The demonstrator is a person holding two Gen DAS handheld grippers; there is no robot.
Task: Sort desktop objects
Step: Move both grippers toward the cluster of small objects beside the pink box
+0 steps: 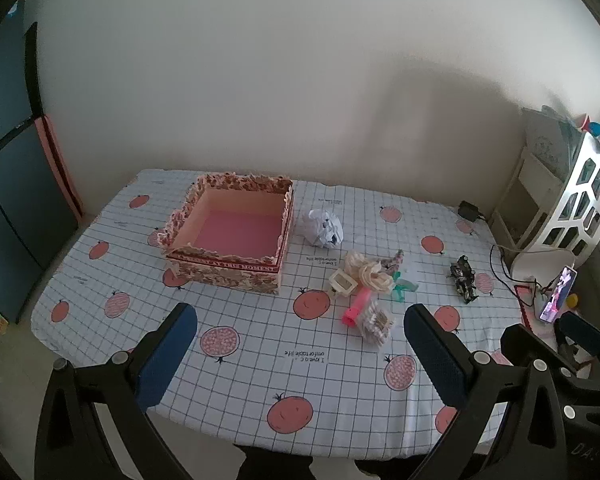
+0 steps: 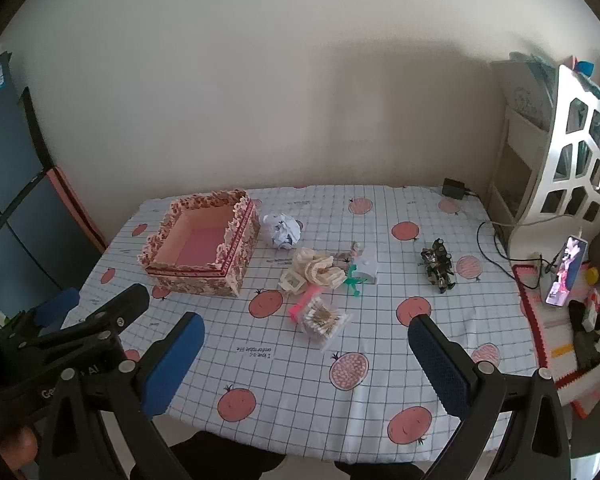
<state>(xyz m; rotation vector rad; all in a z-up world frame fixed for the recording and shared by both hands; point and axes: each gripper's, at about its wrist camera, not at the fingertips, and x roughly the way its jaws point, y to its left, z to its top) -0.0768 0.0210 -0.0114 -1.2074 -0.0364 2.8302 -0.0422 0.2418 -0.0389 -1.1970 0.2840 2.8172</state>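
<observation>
An open patterned box [image 1: 231,233] [image 2: 204,247] with a pink floor stands at the table's back left and looks empty. Right of it lie a crumpled paper ball [image 1: 323,228] [image 2: 283,229], a cream bow hair clip [image 1: 367,275] [image 2: 319,271], a pink tube [image 1: 356,309] [image 2: 302,303], a bag of small sticks [image 1: 376,323] [image 2: 323,319], a green piece [image 1: 401,287] [image 2: 353,284] and a dark metal toy [image 1: 463,273] [image 2: 438,265]. My left gripper [image 1: 300,324] is open and empty above the near table edge. My right gripper [image 2: 306,332] is open and empty beside it.
The table [image 1: 260,360] wears a white checked cloth with red fruit prints and stands against a wall. A black charger [image 2: 453,188] and cable lie at the back right. A white chair [image 2: 580,152], a shelf and a lit phone [image 2: 565,272] stand at the right. Dark panels are at the left.
</observation>
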